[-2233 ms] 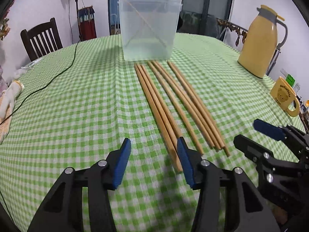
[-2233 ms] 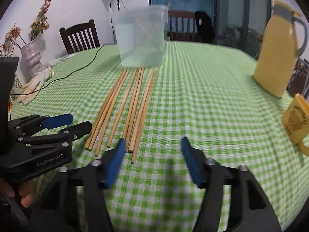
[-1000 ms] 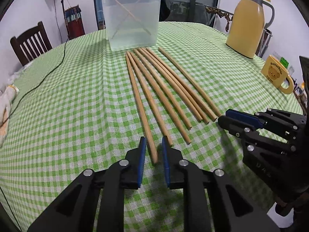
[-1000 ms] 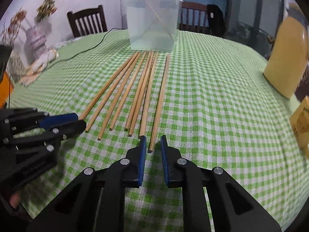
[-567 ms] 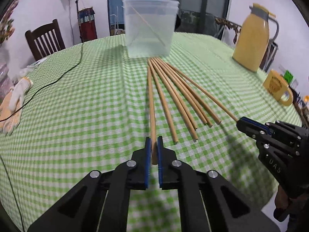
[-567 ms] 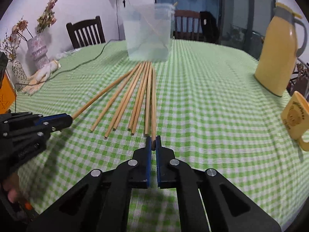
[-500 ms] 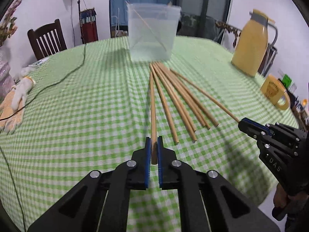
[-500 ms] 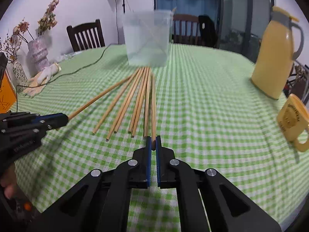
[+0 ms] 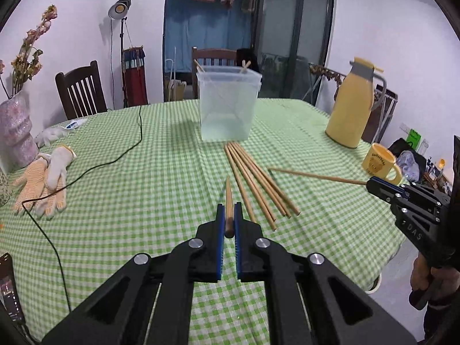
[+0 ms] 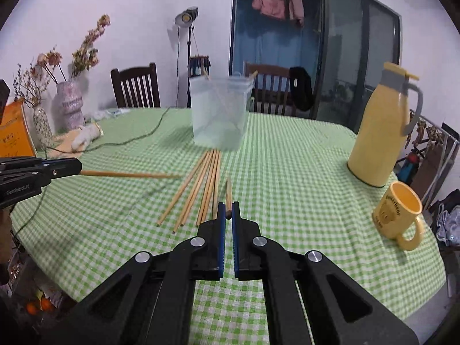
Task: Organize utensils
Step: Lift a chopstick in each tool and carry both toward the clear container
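The table (image 9: 161, 195), under a green checked cloth, fills most of both views, and near its middle stands the clear plastic tub (image 9: 227, 106) that serves as the landmark here. Two chopsticks (image 9: 245, 65) already lean inside the tub with their tips above the rim, so a small part of the sorting looks done. Just in front of the tub a bundle of loose chopsticks (image 9: 256, 184), about six of them though the overlap makes the count uncertain, lies on the cloth, and these are what is left.

Nearer the camera than that bundle, the left gripper (image 9: 228, 215) is clamped on the thick end of one chopstick (image 9: 228, 198), held clear of the cloth with its tip aimed toward the tub. The right gripper (image 10: 227, 211) is likewise closed on a second chopstick (image 10: 228, 191). By my judgement both sticks go into the tub next.

To the right of the tub stand a yellow flask (image 9: 352, 106) and, closer to the table edge, a yellow mug (image 9: 379, 162). To the tub's left a black cable (image 9: 86, 172) crosses the cloth past a pair of work gloves (image 9: 43, 181). Behind the tub are wooden chairs (image 9: 79, 89), a lamp on a stand (image 9: 120, 5) and a dark glass door (image 9: 293, 43).
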Tool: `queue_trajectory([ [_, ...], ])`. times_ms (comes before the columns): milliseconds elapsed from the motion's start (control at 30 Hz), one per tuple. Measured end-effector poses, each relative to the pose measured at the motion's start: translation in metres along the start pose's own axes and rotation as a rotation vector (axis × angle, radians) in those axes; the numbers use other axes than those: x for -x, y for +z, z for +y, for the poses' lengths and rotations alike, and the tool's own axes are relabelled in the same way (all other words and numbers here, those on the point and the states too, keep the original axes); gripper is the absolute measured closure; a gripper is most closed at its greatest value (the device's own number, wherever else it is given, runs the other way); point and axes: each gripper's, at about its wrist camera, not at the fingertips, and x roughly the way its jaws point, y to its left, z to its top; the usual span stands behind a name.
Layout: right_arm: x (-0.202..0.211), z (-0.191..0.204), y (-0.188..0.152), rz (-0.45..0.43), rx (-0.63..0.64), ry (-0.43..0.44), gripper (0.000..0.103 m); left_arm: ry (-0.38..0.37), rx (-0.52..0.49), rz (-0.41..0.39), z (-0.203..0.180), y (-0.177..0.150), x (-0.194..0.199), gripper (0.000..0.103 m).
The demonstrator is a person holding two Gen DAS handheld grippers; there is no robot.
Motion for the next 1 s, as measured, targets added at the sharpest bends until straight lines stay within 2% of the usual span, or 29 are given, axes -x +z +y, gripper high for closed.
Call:
queue_trajectory([
  [300, 0.043, -0.006, 0.023, -0.067, 0.018, 0.010, 0.099, -0.047, 0.007, -0.078, 0.014, 0.023, 0.045, 0.100],
  [533, 0.057, -0.015, 0.044, -0.089, 0.021, 0.034, 0.099, -0.081, -0.006, -0.109, 0.017, 0.043, 0.064, 0.100],
  [733, 0.043, -0.024, 0.066, -0.028, 0.027, 0.082, 0.099, -0.104, -0.062, -0.072, 0.017, 0.069, 0.051, 0.100],
  [867, 0.019, -0.031, 0.091, 0.028, 0.023, 0.129, 0.099, -0.138, -0.094, -0.039, 0.015, 0.097, 0.029, 0.100],
  [1000, -0.012, -0.045, 0.116, 0.081, -0.015, 0.163, 0.099, -0.153, -0.078, -0.003, 0.021, 0.124, 0.002, 0.100],
])
